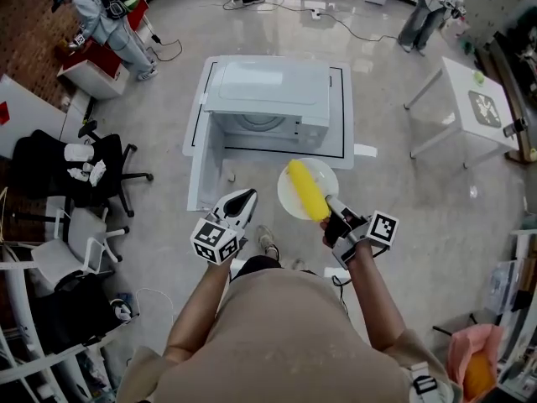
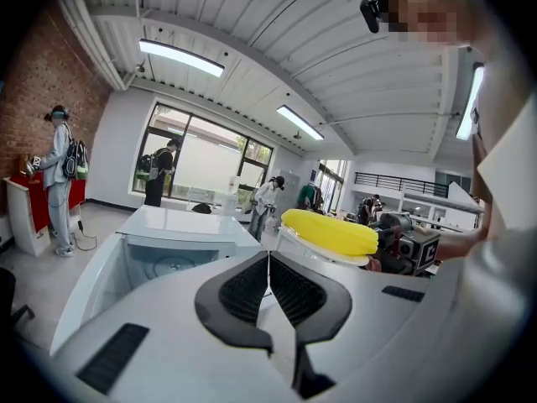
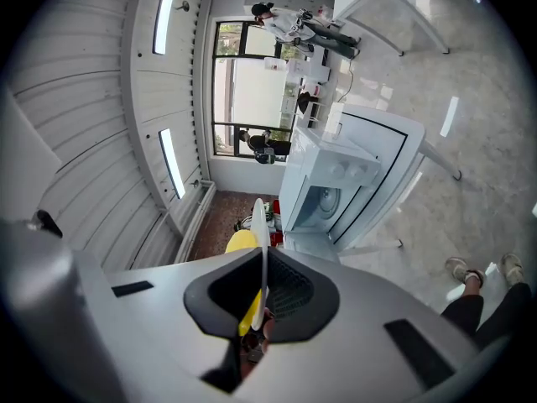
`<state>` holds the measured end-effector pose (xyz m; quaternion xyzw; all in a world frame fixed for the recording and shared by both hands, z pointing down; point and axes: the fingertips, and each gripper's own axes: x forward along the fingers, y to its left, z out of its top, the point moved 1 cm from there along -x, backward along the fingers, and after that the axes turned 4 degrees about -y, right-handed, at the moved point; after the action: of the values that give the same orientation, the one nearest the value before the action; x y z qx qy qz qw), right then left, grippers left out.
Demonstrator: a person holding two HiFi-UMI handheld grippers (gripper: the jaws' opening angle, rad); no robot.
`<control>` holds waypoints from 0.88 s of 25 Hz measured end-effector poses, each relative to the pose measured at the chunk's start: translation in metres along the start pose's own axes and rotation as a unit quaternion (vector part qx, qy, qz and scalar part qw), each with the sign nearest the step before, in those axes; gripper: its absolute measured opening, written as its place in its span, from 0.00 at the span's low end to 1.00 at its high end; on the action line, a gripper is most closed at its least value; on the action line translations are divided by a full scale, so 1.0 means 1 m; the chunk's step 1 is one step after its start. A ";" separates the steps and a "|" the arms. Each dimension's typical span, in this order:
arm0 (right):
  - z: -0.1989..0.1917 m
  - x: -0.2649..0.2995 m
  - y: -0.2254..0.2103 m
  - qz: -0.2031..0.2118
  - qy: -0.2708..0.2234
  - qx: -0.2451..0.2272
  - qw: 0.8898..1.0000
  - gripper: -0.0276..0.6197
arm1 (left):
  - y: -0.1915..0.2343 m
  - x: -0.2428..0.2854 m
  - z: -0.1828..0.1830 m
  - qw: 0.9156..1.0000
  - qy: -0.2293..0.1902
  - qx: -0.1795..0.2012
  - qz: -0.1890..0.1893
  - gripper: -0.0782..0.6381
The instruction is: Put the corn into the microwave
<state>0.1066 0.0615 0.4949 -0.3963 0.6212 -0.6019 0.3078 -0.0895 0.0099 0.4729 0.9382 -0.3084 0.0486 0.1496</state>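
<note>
A yellow corn cob (image 1: pixel 307 190) lies on a round white plate (image 1: pixel 289 196) held just in front of the white microwave (image 1: pixel 268 91). The microwave's door (image 1: pixel 204 164) hangs open to the left, and its cavity (image 2: pixel 168 263) shows a glass turntable. My right gripper (image 1: pixel 334 205) is shut on the plate's near rim. In the right gripper view the plate's thin edge (image 3: pixel 262 225) runs between the pads, with the corn (image 3: pixel 242 243) behind. My left gripper (image 1: pixel 242 200) is shut and empty, left of the plate. Its view shows its jaws (image 2: pixel 268 260) shut, with the corn (image 2: pixel 329 232) at the right.
The microwave stands on a low white table (image 1: pixel 348 107). Black office chairs (image 1: pixel 59 162) stand at the left, and a second white table (image 1: pixel 478 99) at the right. A person (image 1: pixel 105 19) stands by a red cabinet (image 1: pixel 92 61) at the far left. Others stand at the back, and cables (image 1: pixel 361 34) lie on the floor.
</note>
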 end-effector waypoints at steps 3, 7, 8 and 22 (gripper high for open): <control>0.002 0.026 0.000 -0.003 -0.003 0.001 1.000 0.07 | 0.023 0.007 0.005 1.000 0.003 -0.001 -0.002 0.12; 0.004 0.052 -0.005 -0.013 -0.004 -0.004 1.000 0.07 | 0.051 0.011 0.000 1.000 0.021 -0.007 0.011 0.12; 0.005 0.058 -0.005 -0.015 -0.004 -0.005 1.000 0.07 | 0.057 0.011 0.000 1.000 0.022 -0.011 0.013 0.12; -0.003 0.127 -0.031 -0.031 -0.015 0.004 0.999 0.07 | 0.116 0.018 0.005 1.000 0.007 -0.026 -0.007 0.12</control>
<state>0.0452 -0.0457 0.5382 -0.4231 0.6019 -0.6071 0.3001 -0.1439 -0.0899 0.5005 0.9358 -0.3018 0.0460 0.1763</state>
